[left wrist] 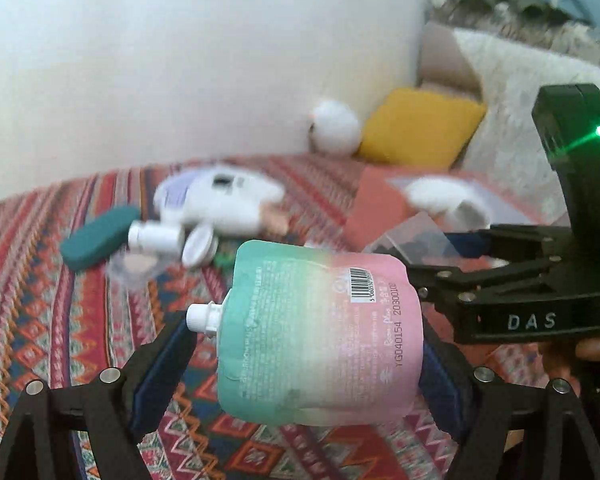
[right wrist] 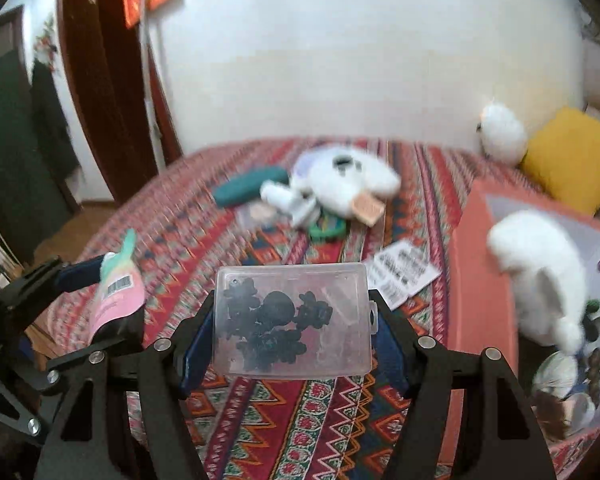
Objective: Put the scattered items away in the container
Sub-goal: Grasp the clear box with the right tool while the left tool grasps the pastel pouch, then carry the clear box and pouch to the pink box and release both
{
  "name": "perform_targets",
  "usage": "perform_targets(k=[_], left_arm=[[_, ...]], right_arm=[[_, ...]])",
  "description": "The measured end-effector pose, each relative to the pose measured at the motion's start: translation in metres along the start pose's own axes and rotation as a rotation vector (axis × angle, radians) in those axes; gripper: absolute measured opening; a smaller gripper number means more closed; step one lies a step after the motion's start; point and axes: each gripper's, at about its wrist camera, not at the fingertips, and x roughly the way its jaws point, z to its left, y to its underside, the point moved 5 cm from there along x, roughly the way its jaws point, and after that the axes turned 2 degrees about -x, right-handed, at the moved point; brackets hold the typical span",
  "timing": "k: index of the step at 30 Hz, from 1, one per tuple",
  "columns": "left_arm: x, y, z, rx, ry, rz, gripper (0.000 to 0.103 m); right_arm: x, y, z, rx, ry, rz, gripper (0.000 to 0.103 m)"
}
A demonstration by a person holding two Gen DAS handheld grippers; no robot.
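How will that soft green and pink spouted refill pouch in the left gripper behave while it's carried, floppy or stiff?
The green and pink spouted pouch looks bulged, so probably partly full and squashy rather than stiff. The left gripper pinches it across its sides, so it may sag or swing. Its glossy film could slip; the white screw cap looks closed, so leaking seems unlikely.

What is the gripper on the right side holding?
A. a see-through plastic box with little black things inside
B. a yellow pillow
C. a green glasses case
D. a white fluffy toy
A: in the right wrist view the right gripper has its two fingers closed on the sides of the clear plastic box of small black pieces, lifted above the red patterned bedspread.
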Motion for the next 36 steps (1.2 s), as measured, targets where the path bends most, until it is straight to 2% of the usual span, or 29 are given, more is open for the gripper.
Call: perform_targets(k=[5, 10, 14, 19, 23, 27, 32, 36], left_arm=[[-0.041, -0.033, -0.040, 0.052, 0.060, -0.126, 0.086], [-0.064, -0.061, -0.081, 0.127, 0.117, -0.220, 0.086], [-0.065, -0.079, -0.114, 0.187, 0.164, -0.260, 0.086], [-0.048, -0.097, -0.154, 0.229, 0.235, -0.274, 0.086], [-0.021, -0.112, -0.188, 0.251, 0.278, -0.257, 0.086], [0.025, -0.131, -0.219, 0.258, 0.320, -0.195, 0.086], [0.092, -0.149, -0.260, 0.282, 0.367, -0.095, 0.086], [0.151, -0.152, -0.286, 0.289, 0.409, 0.019, 0.086]], right_arm=[[-0.070, -0.018, -0.001, -0.006, 0.017, -0.163, 0.073], [-0.133, -0.027, -0.018, 0.029, 0.056, -0.303, 0.073], [-0.178, -0.027, -0.044, 0.077, 0.122, -0.393, 0.073], [-0.228, -0.021, -0.086, 0.166, 0.223, -0.485, 0.073], [-0.257, -0.009, -0.134, 0.273, 0.345, -0.532, 0.073], [-0.265, 0.009, -0.188, 0.392, 0.459, -0.533, 0.073], [-0.242, 0.029, -0.248, 0.487, 0.528, -0.448, 0.073], [-0.212, 0.037, -0.276, 0.493, 0.546, -0.378, 0.075]])
